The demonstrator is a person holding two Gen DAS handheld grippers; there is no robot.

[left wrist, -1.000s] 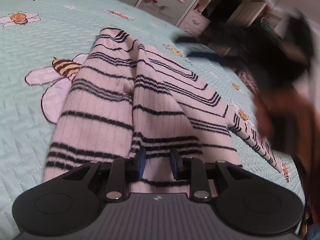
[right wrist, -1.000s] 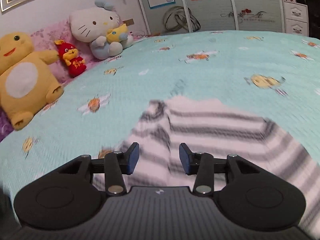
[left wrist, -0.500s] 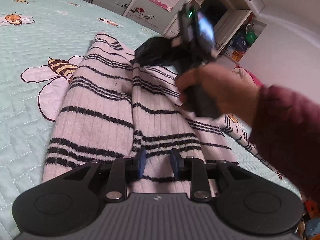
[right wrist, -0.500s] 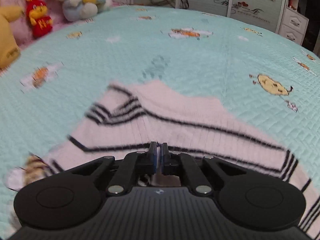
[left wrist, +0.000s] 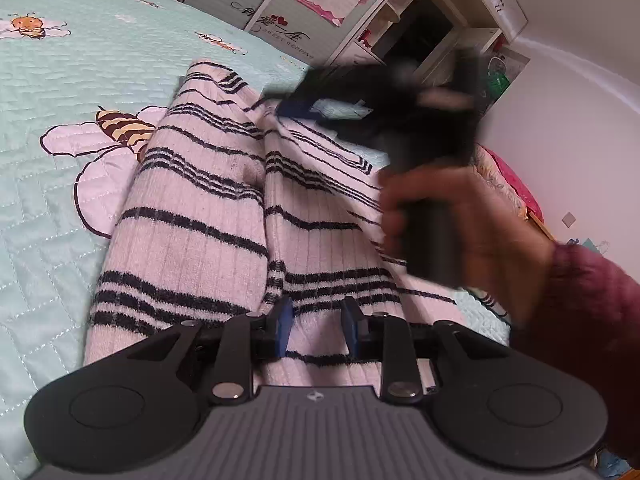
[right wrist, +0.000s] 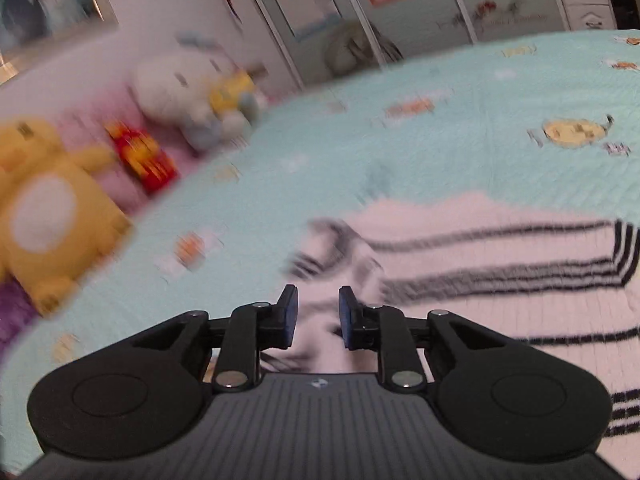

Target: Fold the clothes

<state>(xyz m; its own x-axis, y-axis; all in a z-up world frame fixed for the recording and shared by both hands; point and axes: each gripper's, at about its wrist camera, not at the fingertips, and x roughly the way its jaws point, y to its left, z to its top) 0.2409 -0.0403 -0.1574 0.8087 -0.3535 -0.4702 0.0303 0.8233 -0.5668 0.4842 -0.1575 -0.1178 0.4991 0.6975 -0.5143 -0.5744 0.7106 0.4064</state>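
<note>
Only rightward, blurry plush toys (right wrist: 52,208), striped sweater (left wrist: 192,216) leftward

The pink, black-striped knitted garment (left wrist: 192,216) is seen close over the left gripper (left wrist: 316,330), looking slightly down toward white shelving (left wrist: 452,36) beyond its fingers. The same garment (right wrist: 500,272) is seen from the right gripper (right wrist: 316,318), faced toward blurred plush toys (right wrist: 48,208). The mint quilted bedspread (left wrist: 60,92) is shared.

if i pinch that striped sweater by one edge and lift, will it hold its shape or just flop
Probably flop: the striped sweater already lies in soft folds and ridges on the quilt. Its thick ribbed knit suggests some weight, so it would likely sag, and seems unlikely to slip.
</note>
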